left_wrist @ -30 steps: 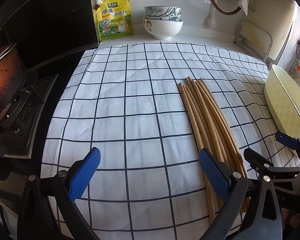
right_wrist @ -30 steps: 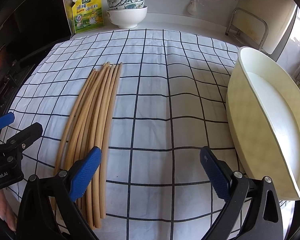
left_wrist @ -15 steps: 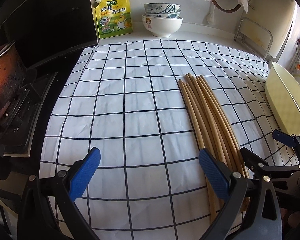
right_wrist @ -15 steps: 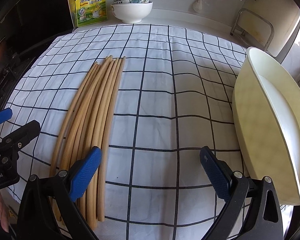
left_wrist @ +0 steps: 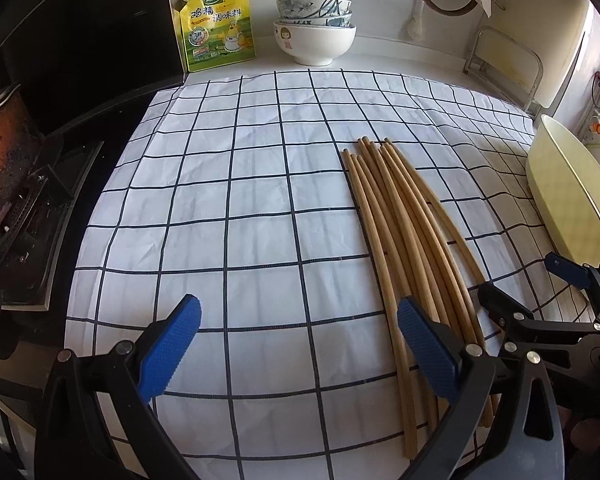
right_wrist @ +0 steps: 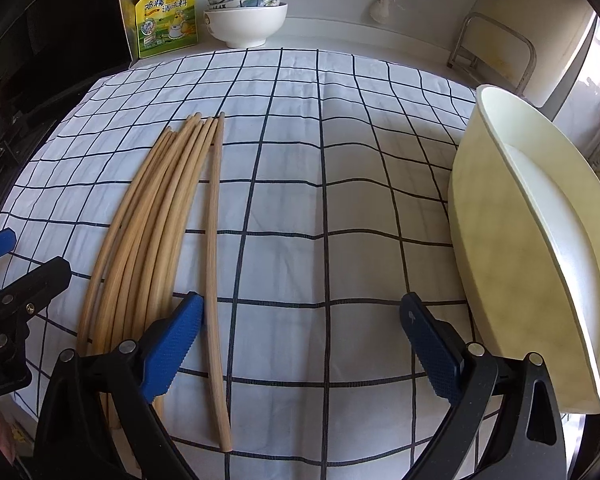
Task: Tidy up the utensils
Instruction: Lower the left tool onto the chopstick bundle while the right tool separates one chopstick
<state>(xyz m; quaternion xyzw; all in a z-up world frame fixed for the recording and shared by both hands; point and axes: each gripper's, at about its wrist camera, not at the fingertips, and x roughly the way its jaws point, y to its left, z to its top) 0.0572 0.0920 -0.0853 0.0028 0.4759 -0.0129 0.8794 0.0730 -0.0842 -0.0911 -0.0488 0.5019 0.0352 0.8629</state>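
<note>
the left gripper (left_wrist: 298, 346) hangs spread wide over the checked cloth (left_wrist: 228, 200), gripping nothing. just right of it lie the wooden chopsticks (right_wrist: 148, 216) (one stick (right_wrist: 213, 240) apart from the bundle). the right gripper (right_wrist: 300, 344) gapes empty, beside a cream basin (right_wrist: 496, 240).

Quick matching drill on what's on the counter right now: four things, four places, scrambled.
Things:
1. seasoning pouch
2. stacked bowls
3. chopsticks
4. cream basin

Places:
A. right edge of the checked cloth
B. lying on the cloth, left of centre
C. back left corner, standing against the wall
D. at the back, just right of the pouch

Pairs: 1-C, 2-D, 3-B, 4-A
</note>
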